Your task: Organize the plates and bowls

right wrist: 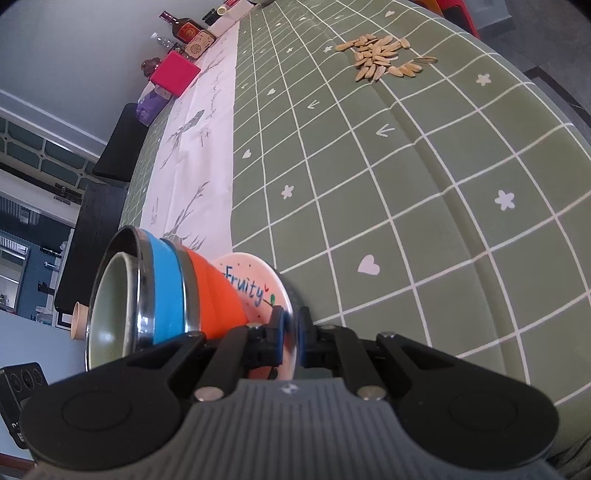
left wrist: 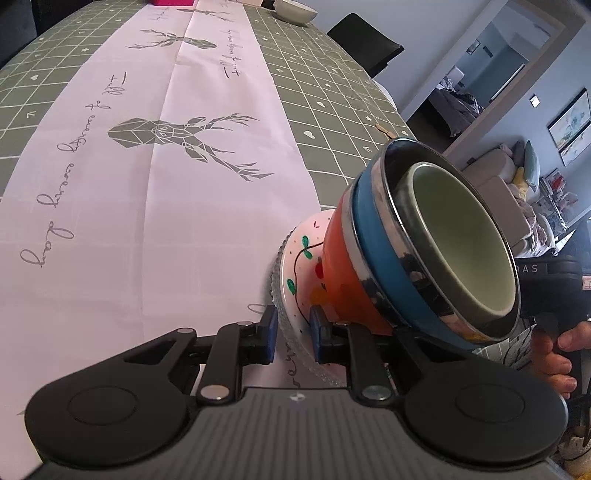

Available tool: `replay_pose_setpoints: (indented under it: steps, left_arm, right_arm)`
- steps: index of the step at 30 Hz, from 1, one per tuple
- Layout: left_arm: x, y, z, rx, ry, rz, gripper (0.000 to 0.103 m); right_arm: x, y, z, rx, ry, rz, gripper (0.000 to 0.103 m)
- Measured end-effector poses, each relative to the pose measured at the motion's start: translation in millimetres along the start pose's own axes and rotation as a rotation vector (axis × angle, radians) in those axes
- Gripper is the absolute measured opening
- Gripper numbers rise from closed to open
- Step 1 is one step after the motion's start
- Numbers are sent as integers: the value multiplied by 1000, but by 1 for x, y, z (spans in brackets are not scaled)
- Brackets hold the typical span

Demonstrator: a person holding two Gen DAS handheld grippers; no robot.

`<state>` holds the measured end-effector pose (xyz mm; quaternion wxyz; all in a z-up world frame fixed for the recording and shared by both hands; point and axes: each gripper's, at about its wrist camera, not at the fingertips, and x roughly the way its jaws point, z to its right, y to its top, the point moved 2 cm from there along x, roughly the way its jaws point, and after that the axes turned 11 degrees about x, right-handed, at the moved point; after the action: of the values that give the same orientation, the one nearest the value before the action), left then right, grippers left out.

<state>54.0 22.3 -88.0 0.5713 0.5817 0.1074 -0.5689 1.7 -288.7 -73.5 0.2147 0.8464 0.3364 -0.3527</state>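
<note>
A stack of bowls stands on a white "Fruity" plate (left wrist: 301, 266) that rests on a clear glass plate (left wrist: 291, 343). From the bottom: an orange bowl (left wrist: 343, 273), a blue-banded steel bowl (left wrist: 388, 236), and a pale green bowl (left wrist: 461, 236) inside it. My left gripper (left wrist: 293, 332) is shut on the plates' rim. My right gripper (right wrist: 290, 326) is shut on the rim of the same plates (right wrist: 258, 284) from the other side. The orange bowl (right wrist: 214, 288) and blue-banded bowl (right wrist: 164, 288) also show there. The stack sits just above the table.
A green checked tablecloth (right wrist: 406, 184) with a white deer-print runner (left wrist: 166, 184) covers the table. A white bowl (left wrist: 295, 11) sits at the far end. Sunflower seeds (right wrist: 384, 55), a pink box (right wrist: 173, 72), bottles (right wrist: 184, 27) and black chairs (left wrist: 364, 40) lie around.
</note>
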Motion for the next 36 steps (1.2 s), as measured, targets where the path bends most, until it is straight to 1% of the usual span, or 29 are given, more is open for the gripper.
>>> replay_pose_setpoints:
  steps: [4, 10, 17, 26, 36]
  left_arm:
    - [-3, 0, -10, -31, -2, -3, 20]
    - [-12, -3, -20, -44, 21, 6, 20]
    - [-22, -7, -36, -87, 29, 13, 20]
    - [-32, -13, -49, -97, 53, 36, 20]
    - [-36, -14, -50, -72, 84, 45, 21]
  right_arm:
    - [4, -3, -4, 1, 7, -7, 5]
    - [15, -8, -14, 1, 12, -23, 5]
    - [26, -15, -24, 12, 24, -40, 5]
    - [39, -20, -40, -15, 22, -55, 5]
    - [45, -25, -48, -31, 22, -50, 5]
